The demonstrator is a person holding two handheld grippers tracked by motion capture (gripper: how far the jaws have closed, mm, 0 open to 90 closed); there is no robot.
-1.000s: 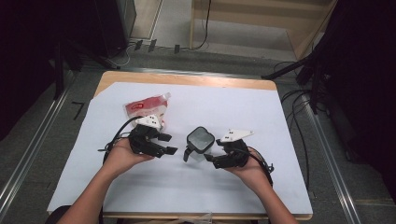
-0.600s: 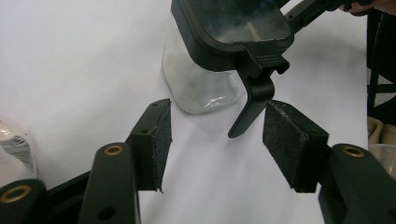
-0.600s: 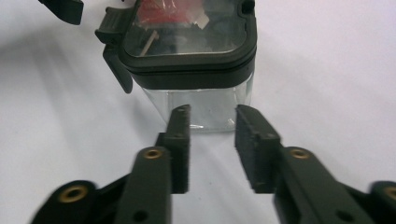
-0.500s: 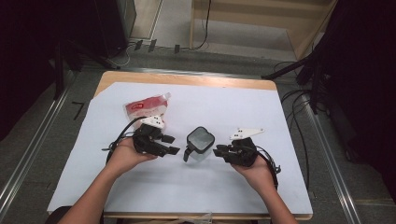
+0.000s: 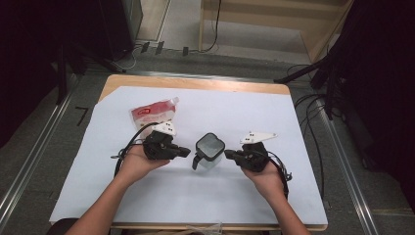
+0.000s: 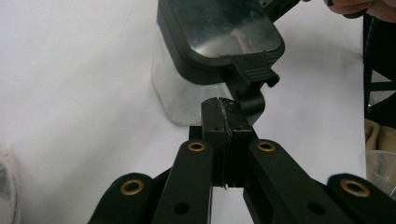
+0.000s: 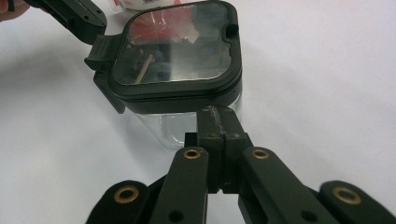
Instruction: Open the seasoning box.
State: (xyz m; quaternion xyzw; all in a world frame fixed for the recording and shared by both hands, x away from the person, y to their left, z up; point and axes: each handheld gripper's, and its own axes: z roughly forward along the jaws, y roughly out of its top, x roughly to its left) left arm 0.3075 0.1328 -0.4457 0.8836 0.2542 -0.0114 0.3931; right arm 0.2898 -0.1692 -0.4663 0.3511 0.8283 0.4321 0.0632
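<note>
A clear square container [image 5: 209,151] with a black-rimmed lid and a black side latch stands mid-table on the white sheet. My left gripper [image 5: 186,152] points at it from the left, and my right gripper [image 5: 227,154] from the right. Each stops just short of it. Both pairs of jaws have just closed with nothing between them. In the left gripper view the shut left gripper [image 6: 227,105] sits right before the container's latch [image 6: 252,78]. In the right gripper view the shut right gripper [image 7: 218,115] nearly meets the container [image 7: 177,56] wall below the lid.
A red and white pouch [image 5: 152,113] lies behind the left hand. The white sheet [image 5: 244,196] covers most of the wooden table. A clear plastic cup [image 6: 380,168] shows at the edge of the left gripper view. Cables [image 5: 313,105] trail off the table's right side.
Both grippers' jaws have gone from open to shut. The right gripper has drawn slightly to the right, away from the container. The container has stayed in place.
</note>
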